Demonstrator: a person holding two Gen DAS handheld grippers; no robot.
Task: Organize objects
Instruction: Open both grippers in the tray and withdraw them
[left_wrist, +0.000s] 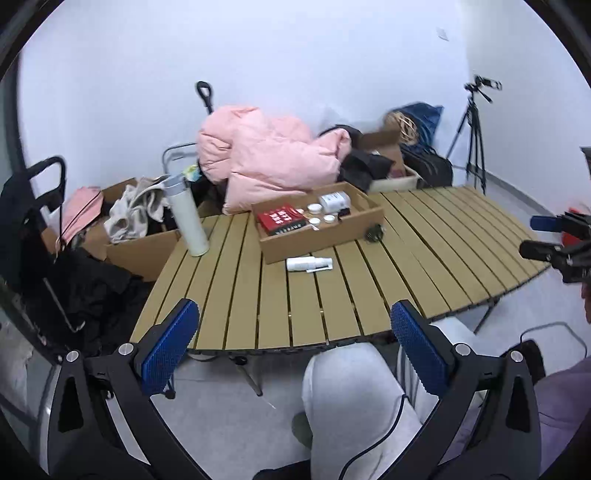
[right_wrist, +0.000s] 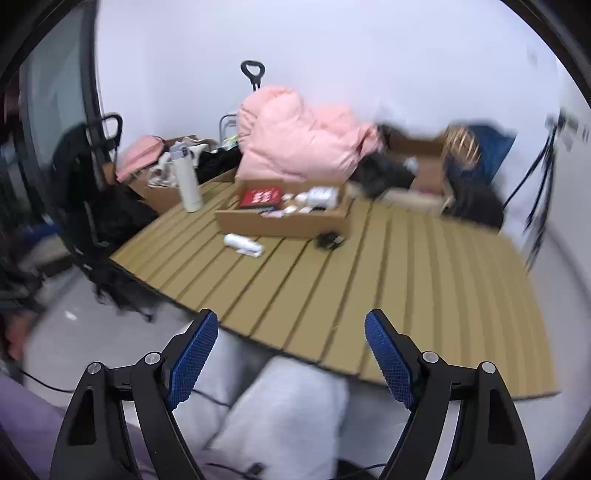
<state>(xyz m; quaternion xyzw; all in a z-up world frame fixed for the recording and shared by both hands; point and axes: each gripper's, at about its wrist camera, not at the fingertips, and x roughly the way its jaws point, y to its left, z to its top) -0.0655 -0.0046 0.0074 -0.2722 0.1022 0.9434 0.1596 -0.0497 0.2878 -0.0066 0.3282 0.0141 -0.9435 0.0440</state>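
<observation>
Left wrist view showed the bottle (left_wrist: 308, 263) lying mid-counter (left_wrist: 443, 236), just before the box (left_wrist: 321, 229). Both the left gripper (left_wrist: 295, 347) and right gripper (right_wrist: 291, 354) gaped wide, empty. Probably light, slippery plastic; grasp across its body.

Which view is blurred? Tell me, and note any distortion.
Right wrist view: motion blur smears the box, the table and the clutter behind it, though the right claw stays sharp. Left wrist view: crisp, bottle legible. Both: fisheye bends the slats, dark corners.
</observation>
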